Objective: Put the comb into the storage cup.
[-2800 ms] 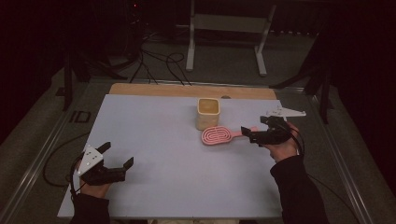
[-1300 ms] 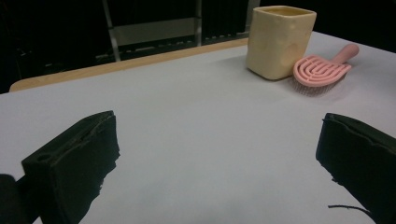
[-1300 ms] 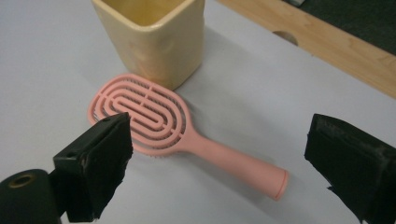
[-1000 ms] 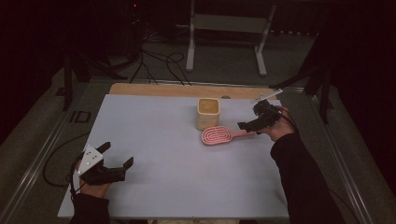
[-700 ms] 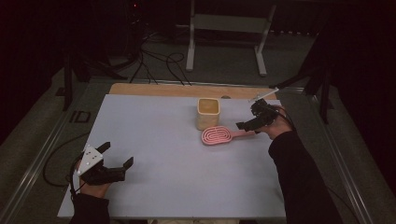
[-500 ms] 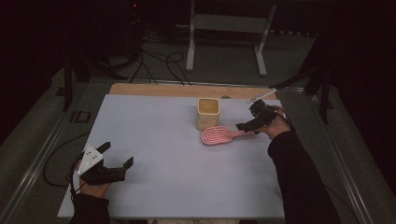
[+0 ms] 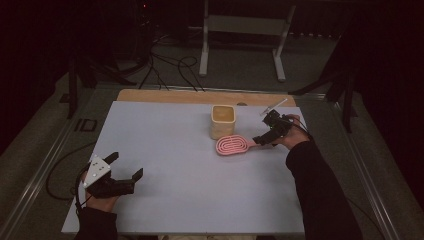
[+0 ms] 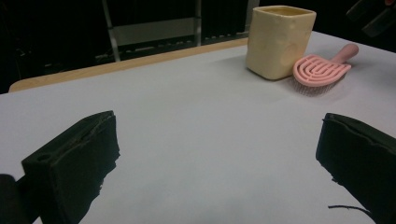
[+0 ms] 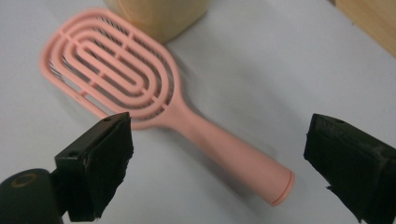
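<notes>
A pink hairbrush (image 7: 232,145) lies bristles down on the white table, its head beside a cream square cup (image 7: 222,121). The brush handle (image 9: 233,158) points toward my right gripper (image 7: 266,135), which hovers open just above it, one jaw on each side, not touching. In the left gripper view the cup (image 8: 279,41) and the brush (image 8: 322,70) sit far off at the upper right. My left gripper (image 7: 123,172) rests open near the table's front left corner, nothing between its jaws.
A wooden strip (image 7: 165,96) runs along the table's far edge. Beyond it, a metal stand (image 7: 240,30) and cables lie on the dark floor. Bare white tabletop (image 7: 170,150) spreads between the two grippers.
My right gripper has swung up and tilted down over the brush handle, moving slightly left toward it. The left gripper, the brush and the cup have stayed put.
</notes>
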Action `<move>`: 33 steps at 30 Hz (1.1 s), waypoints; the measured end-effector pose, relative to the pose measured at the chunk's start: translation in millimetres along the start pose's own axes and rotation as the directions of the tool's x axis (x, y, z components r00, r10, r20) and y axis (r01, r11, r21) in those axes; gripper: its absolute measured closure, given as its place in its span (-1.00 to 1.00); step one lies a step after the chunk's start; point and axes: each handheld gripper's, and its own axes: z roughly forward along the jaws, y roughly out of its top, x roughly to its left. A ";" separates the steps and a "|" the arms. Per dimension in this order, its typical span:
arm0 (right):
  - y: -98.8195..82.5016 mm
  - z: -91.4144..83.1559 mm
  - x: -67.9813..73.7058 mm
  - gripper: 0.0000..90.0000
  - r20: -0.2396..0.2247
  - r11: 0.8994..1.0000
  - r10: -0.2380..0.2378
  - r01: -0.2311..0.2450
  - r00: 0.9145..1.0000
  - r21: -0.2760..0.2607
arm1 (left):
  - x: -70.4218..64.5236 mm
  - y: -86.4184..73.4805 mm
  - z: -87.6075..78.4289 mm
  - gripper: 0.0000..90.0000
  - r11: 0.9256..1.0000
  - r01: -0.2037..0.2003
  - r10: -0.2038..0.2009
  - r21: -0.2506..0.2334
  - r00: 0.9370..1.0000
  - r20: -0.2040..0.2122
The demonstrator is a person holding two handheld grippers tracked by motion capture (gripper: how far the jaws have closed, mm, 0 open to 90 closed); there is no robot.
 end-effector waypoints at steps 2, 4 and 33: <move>-0.4 3.3 0.2 -0.82 0.000 1.000 -0.009 0.009 1.000 0.019 | 0.2 0.0 0.0 -1.00 1.000 0.000 0.000 0.000 1.000 0.001; -0.4 5.7 0.1 -0.81 0.007 0.999 -0.014 0.014 1.000 0.031 | 0.3 0.0 0.0 -1.00 1.000 -0.001 0.001 0.000 1.000 0.000; -1.2 32.9 3.6 -0.77 0.005 0.986 -0.113 0.112 0.994 0.127 | 0.2 -0.2 0.7 -1.00 1.000 -0.003 0.003 0.005 1.000 0.001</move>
